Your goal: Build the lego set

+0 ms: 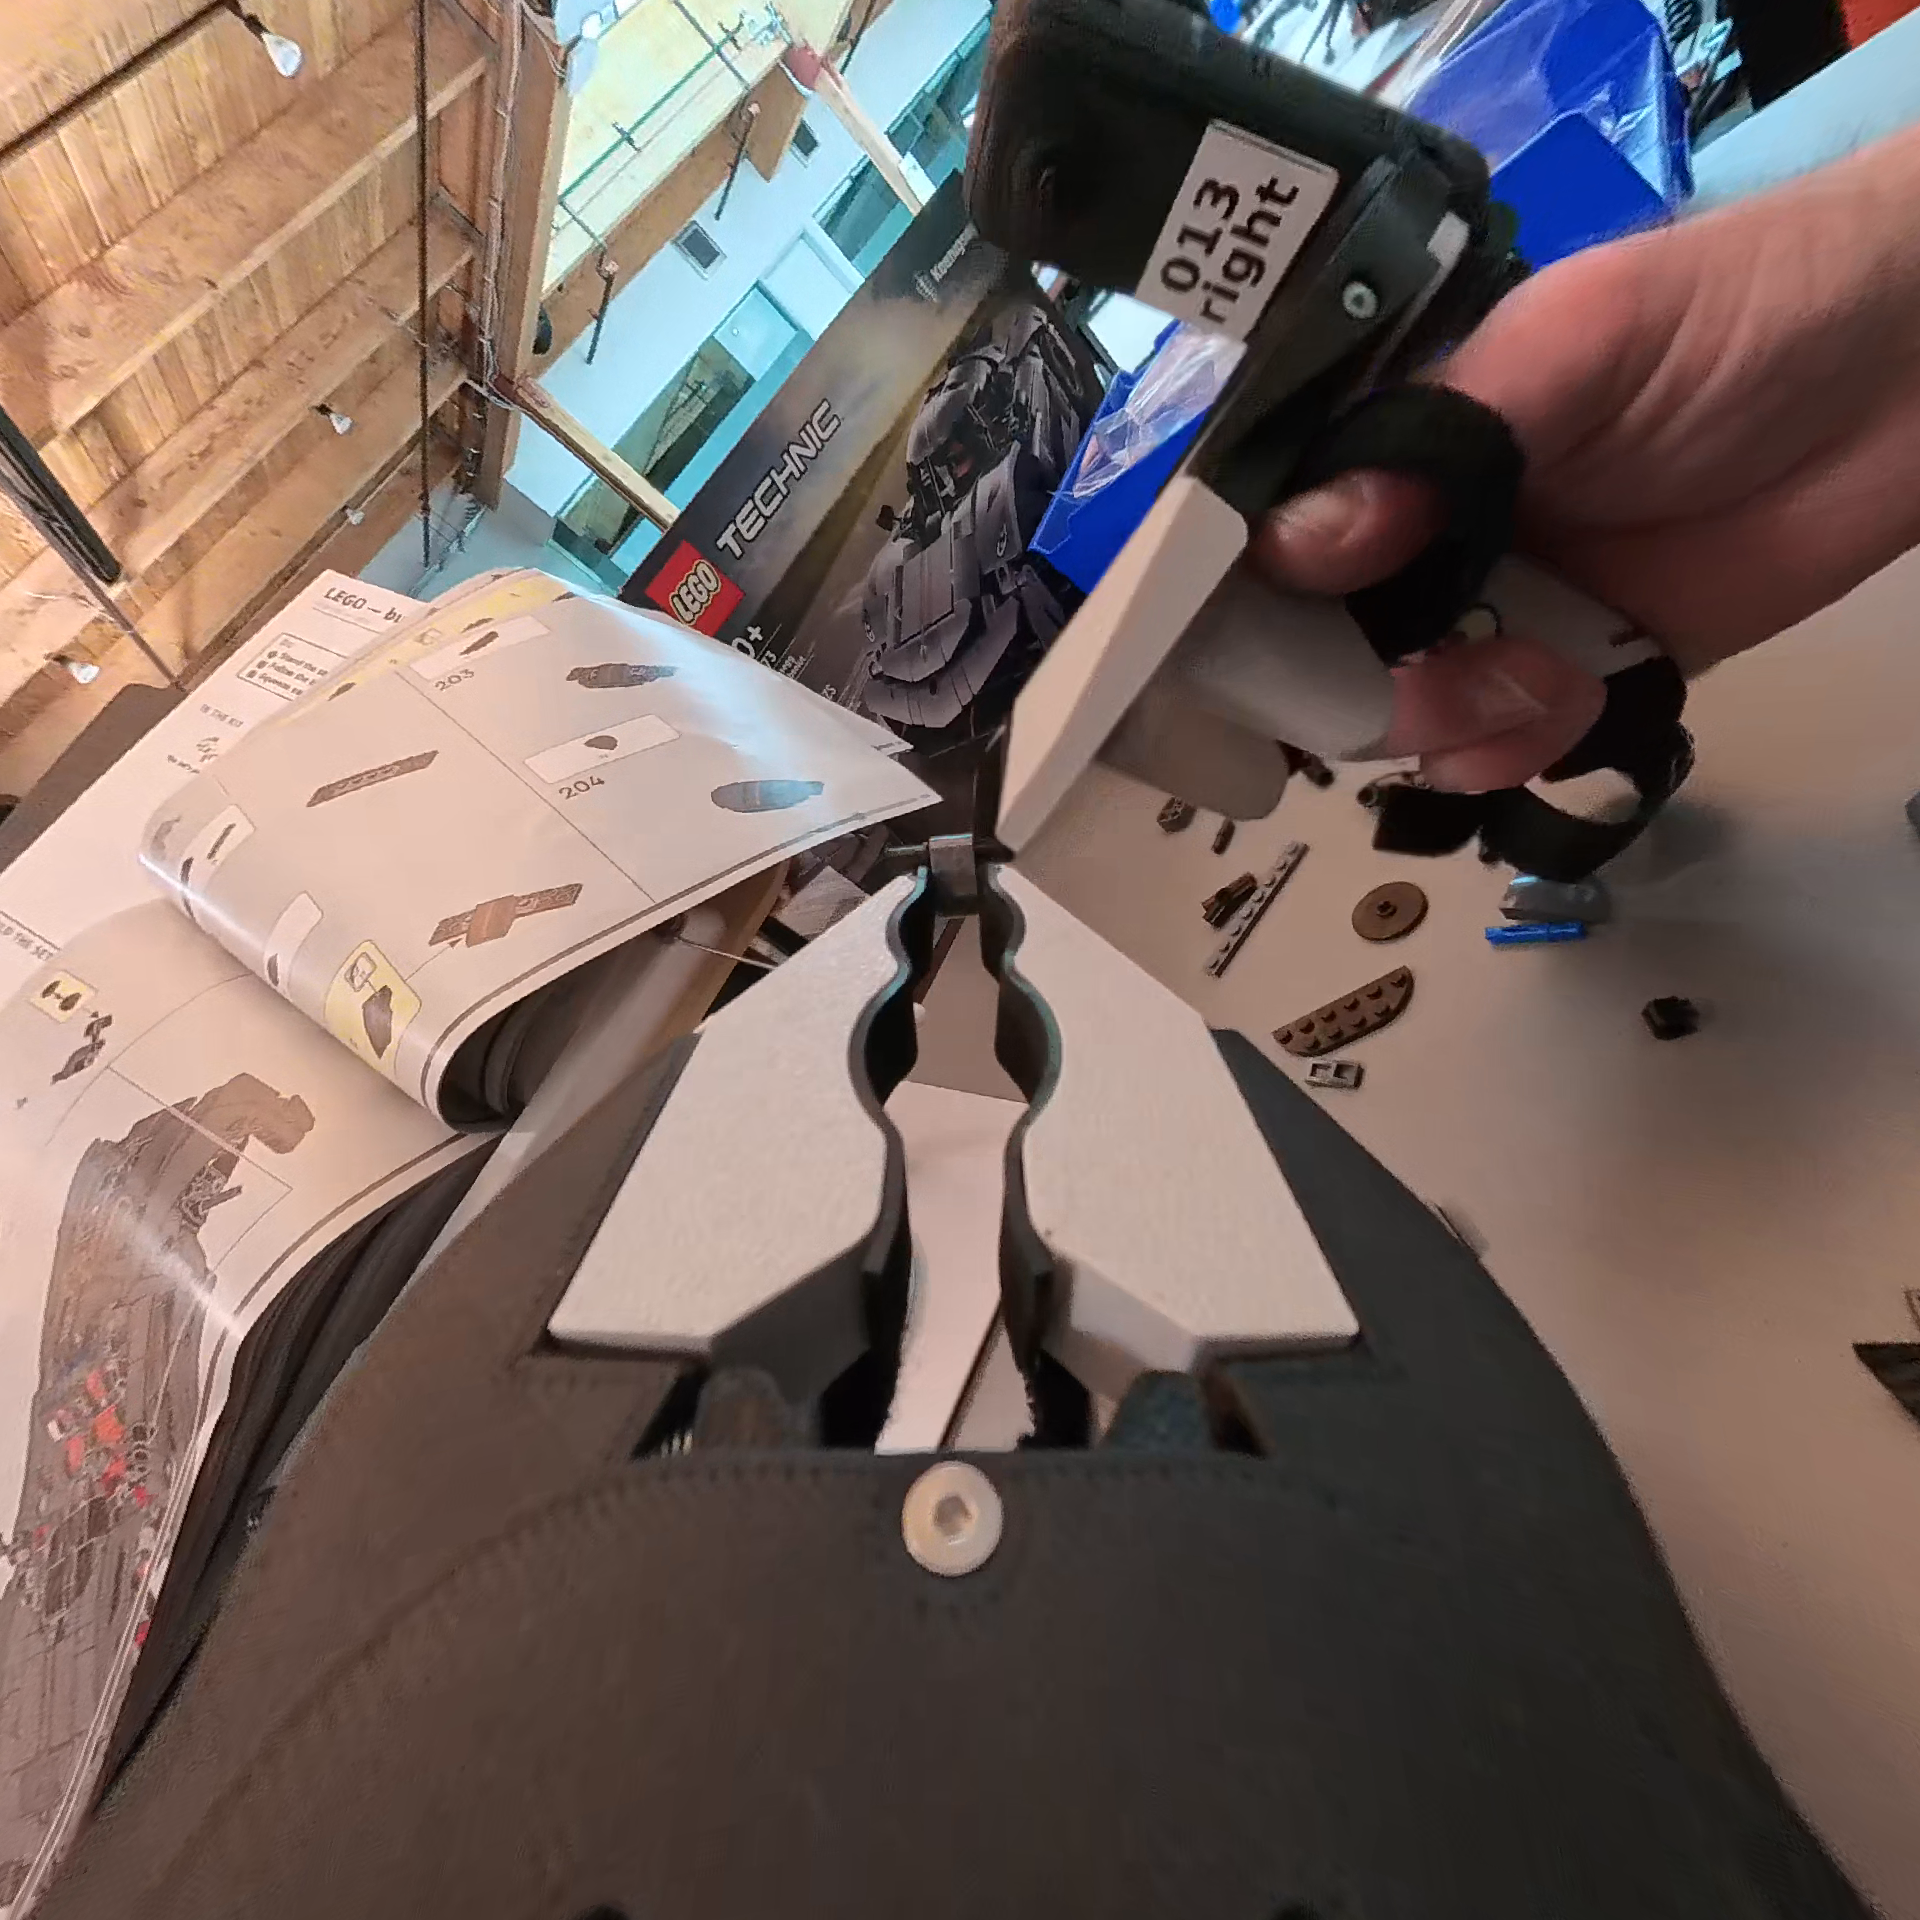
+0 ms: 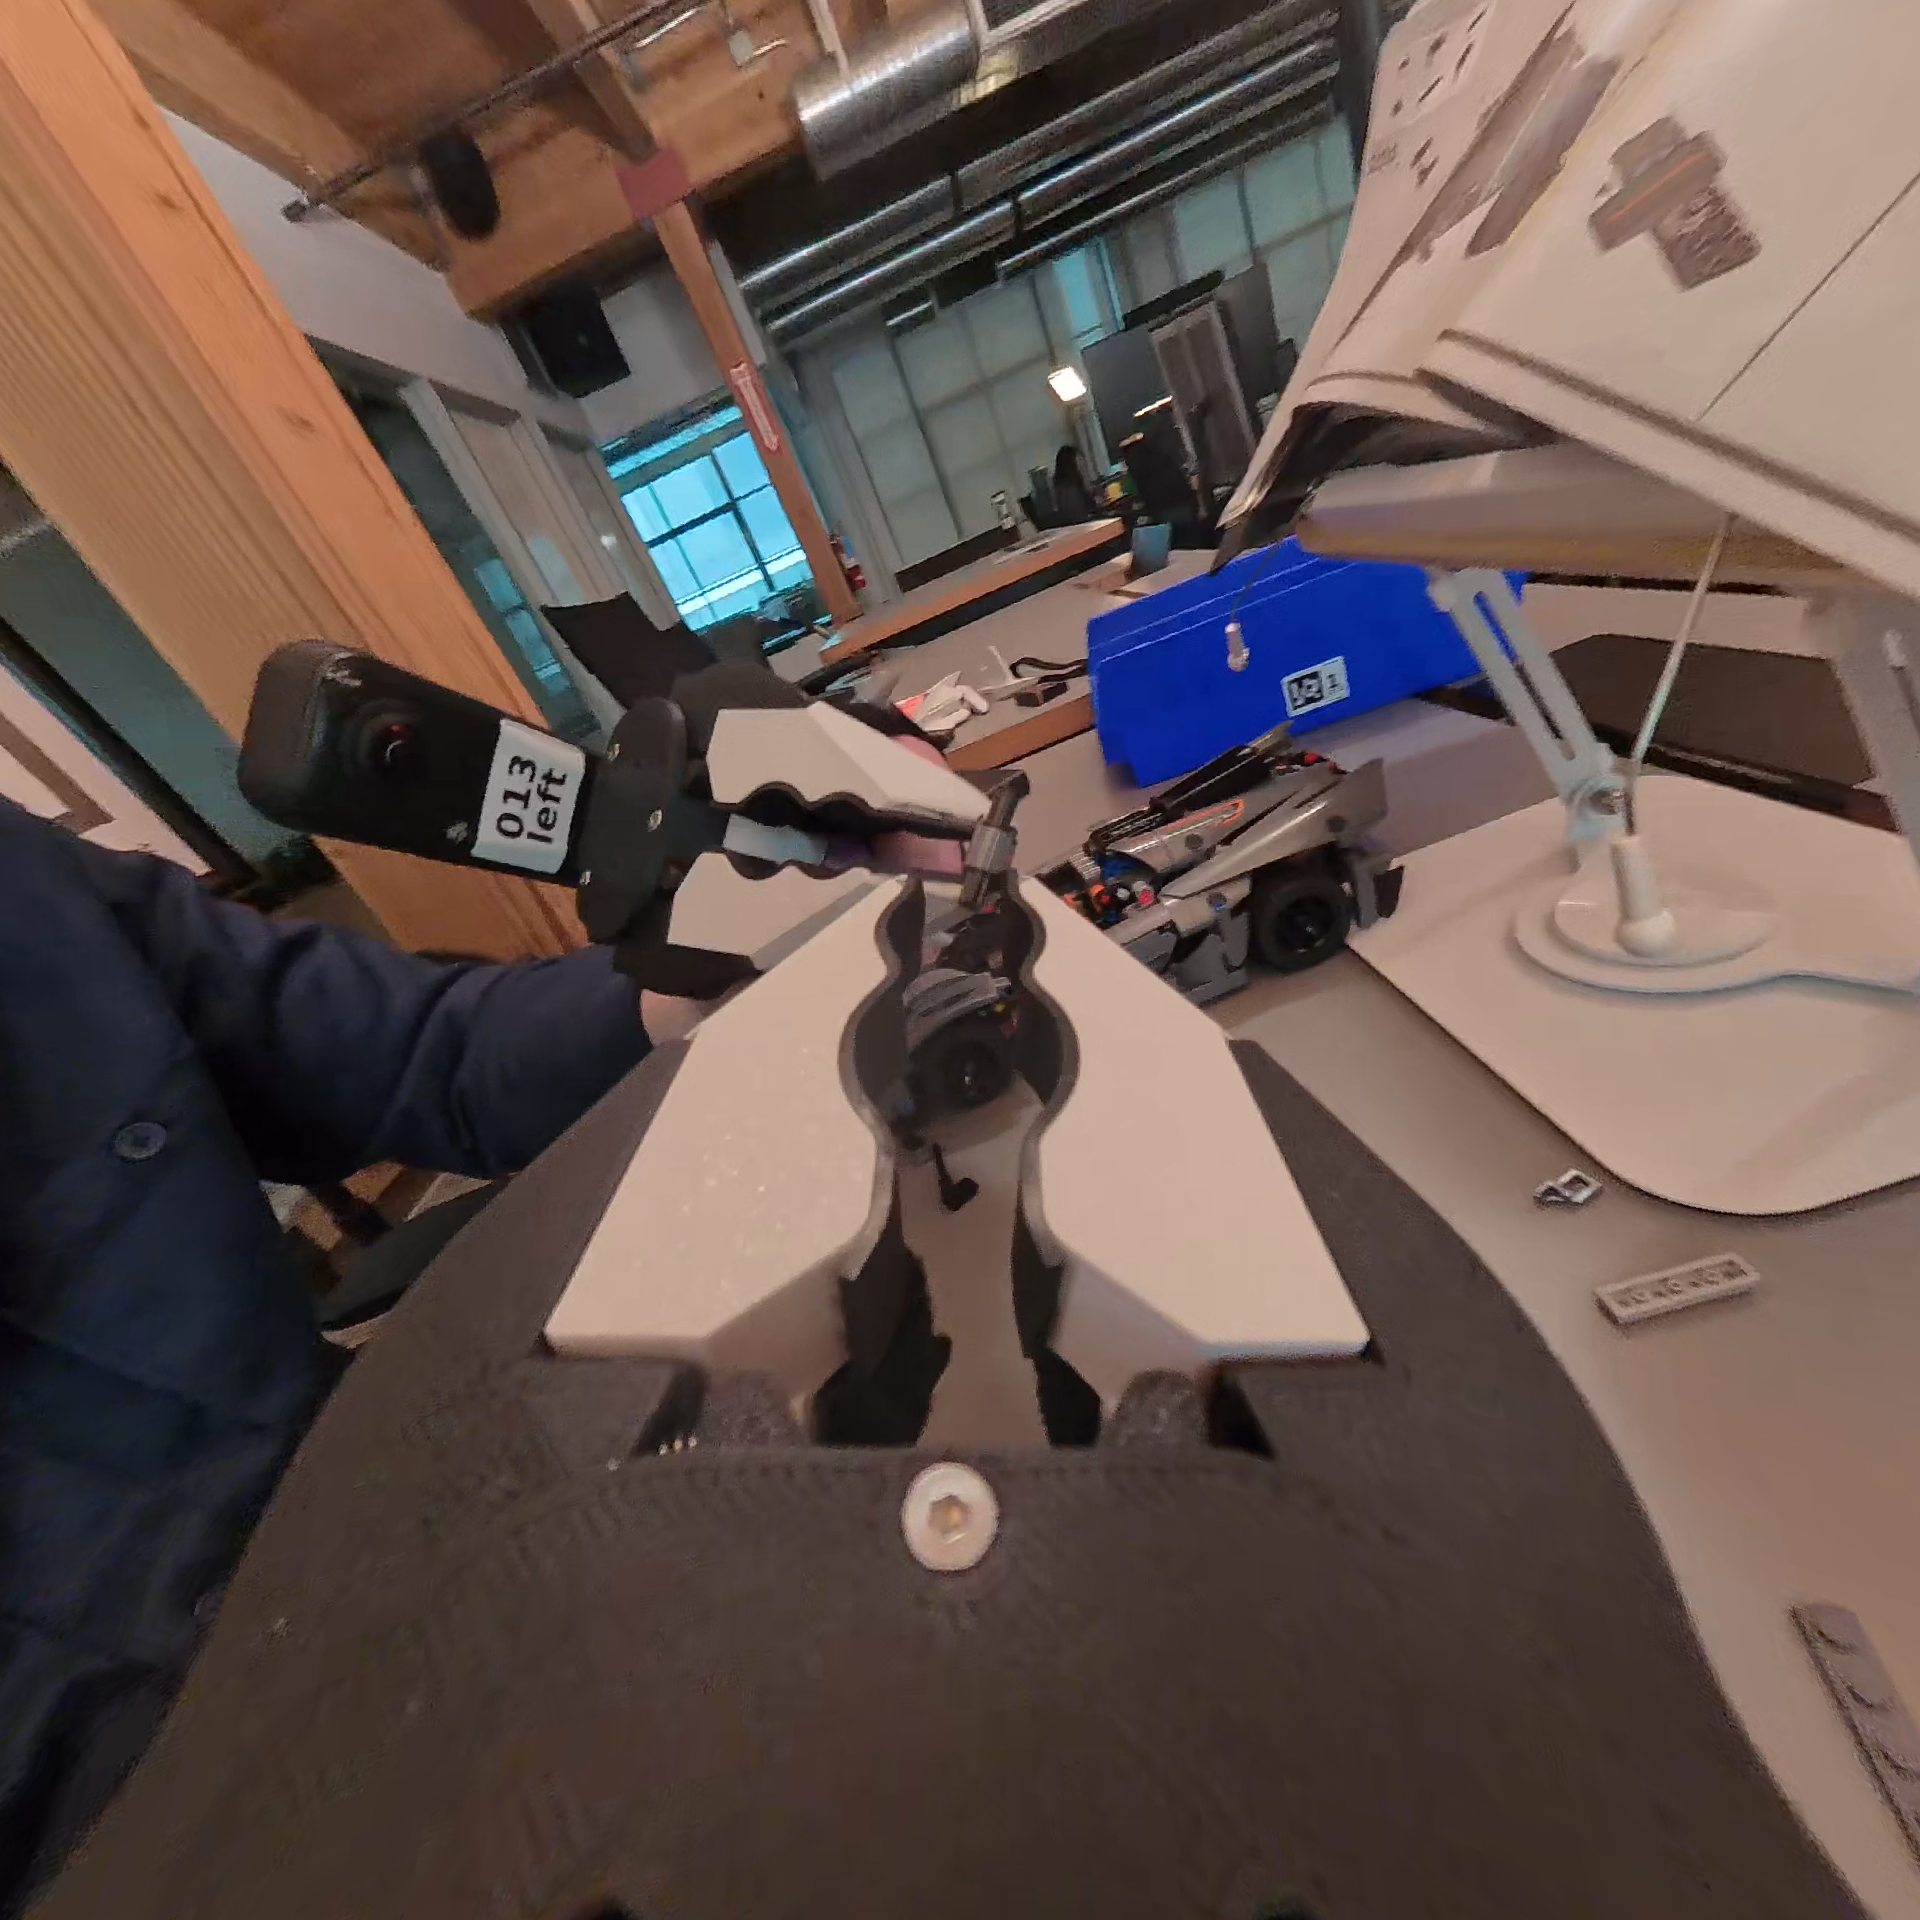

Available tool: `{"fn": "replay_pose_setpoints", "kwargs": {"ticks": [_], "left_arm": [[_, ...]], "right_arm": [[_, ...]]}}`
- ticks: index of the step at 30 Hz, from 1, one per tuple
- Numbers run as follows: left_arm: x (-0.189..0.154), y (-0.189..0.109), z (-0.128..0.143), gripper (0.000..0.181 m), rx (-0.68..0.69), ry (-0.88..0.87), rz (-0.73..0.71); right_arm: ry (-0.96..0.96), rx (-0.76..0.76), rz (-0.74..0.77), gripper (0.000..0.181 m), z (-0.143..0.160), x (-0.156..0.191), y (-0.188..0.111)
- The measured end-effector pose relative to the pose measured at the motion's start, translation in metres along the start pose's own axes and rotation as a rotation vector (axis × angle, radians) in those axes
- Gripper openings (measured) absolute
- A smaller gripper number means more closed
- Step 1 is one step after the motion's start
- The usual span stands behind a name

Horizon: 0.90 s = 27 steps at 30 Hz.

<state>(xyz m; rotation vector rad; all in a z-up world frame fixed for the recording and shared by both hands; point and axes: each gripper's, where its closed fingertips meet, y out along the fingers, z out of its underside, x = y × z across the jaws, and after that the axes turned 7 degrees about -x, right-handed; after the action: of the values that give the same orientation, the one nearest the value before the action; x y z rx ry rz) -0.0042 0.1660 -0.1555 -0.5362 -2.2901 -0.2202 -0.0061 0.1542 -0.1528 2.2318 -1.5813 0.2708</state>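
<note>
My left gripper point(image 1: 954, 883) is shut on a small dark grey connector piece point(image 1: 951, 868) with a thin pin through it, held in the air. My right gripper point(image 1: 1010, 844) comes in from the upper right, held by a hand, and its tips meet the pin's right end. In the right wrist view the same piece point(image 2: 987, 842) runs from the left gripper's tips point(image 2: 987, 816) down between my right gripper's tips point(image 2: 971, 891), which close on its lower end. The partly built grey lego car point(image 2: 1247, 883) stands on the table behind.
An open instruction book point(image 1: 468, 810) rests on a white stand point(image 2: 1621, 914) at the left. The lego box point(image 1: 883, 540) and a blue bin point(image 2: 1247, 675) stand behind. Loose parts lie on the table: brown plates point(image 1: 1351, 1013), a long grey plate point(image 1: 1257, 904), a blue pin point(image 1: 1538, 932). Both grippers' tips are close together, under 4 cm apart. From either gripper's tips it is about 20 cm to the partly built grey lego car point(image 2: 1247, 883).
</note>
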Motion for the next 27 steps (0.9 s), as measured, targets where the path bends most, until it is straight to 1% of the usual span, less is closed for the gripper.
{"fn": "replay_pose_setpoints", "kwargs": {"ticks": [3, 5, 8, 10, 12, 14, 16, 19, 20, 21, 22, 23, 25, 27], "left_arm": [[-0.002, 0.001, 0.001, 0.006, 0.014, 0.038, -0.004], [-0.002, 0.001, 0.0, 0.006, 0.01, 0.044, -0.005], [-0.003, 0.001, 0.0, 0.006, 0.006, 0.043, 0.0], [-0.006, 0.003, 0.003, 0.012, 0.024, 0.06, 0.026], [-0.008, 0.002, 0.006, 0.014, 0.035, 0.075, 0.048], [-0.007, 0.0, 0.006, 0.022, 0.027, 0.036, 0.07], [0.001, -0.003, 0.01, 0.028, 0.047, 0.003, 0.068], [-0.005, -0.006, 0.011, 0.029, 0.032, -0.101, 0.169], [-0.01, -0.006, 0.012, 0.028, 0.029, -0.112, 0.197], [-0.014, -0.007, 0.013, 0.023, 0.026, -0.109, 0.222], [-0.02, -0.007, 0.015, 0.013, 0.032, -0.102, 0.254], [-0.023, -0.006, 0.018, 0.009, 0.052, -0.082, 0.257], [-0.023, -0.007, 0.018, 0.005, 0.068, -0.022, 0.253], [-0.023, -0.008, 0.018, 0.004, 0.093, -0.02, 0.257]], "right_arm": [[0.009, 0.007, 0.016, 0.011, 0.001, -0.002, 0.0], [-0.008, 0.003, 0.029, 0.005, 0.001, -0.003, 0.0], [-0.06, 0.012, 0.056, 0.004, 0.0, -0.004, -0.001], [-0.112, 0.019, 0.094, 0.003, 0.0, -0.009, -0.002], [-0.114, 0.039, 0.087, 0.002, 0.004, -0.01, -0.002], [-0.132, 0.051, 0.099, 0.003, 0.004, -0.012, -0.003], [-0.191, 0.104, 0.118, 0.003, 0.009, -0.011, -0.004], [-0.273, 0.19, 0.151, 0.003, 0.018, -0.013, -0.006], [-0.297, 0.215, 0.162, 0.003, 0.021, -0.015, -0.006], [-0.316, 0.238, 0.165, 0.003, 0.024, -0.016, -0.006], [-0.331, 0.263, 0.166, 0.003, 0.028, -0.016, -0.006], [-0.347, 0.289, 0.173, 0.003, 0.033, -0.017, -0.007], [-0.349, 0.307, 0.174, 0.003, 0.037, -0.018, -0.007], [-0.343, 0.295, 0.166, 0.003, 0.037, -0.017, -0.006]]}}
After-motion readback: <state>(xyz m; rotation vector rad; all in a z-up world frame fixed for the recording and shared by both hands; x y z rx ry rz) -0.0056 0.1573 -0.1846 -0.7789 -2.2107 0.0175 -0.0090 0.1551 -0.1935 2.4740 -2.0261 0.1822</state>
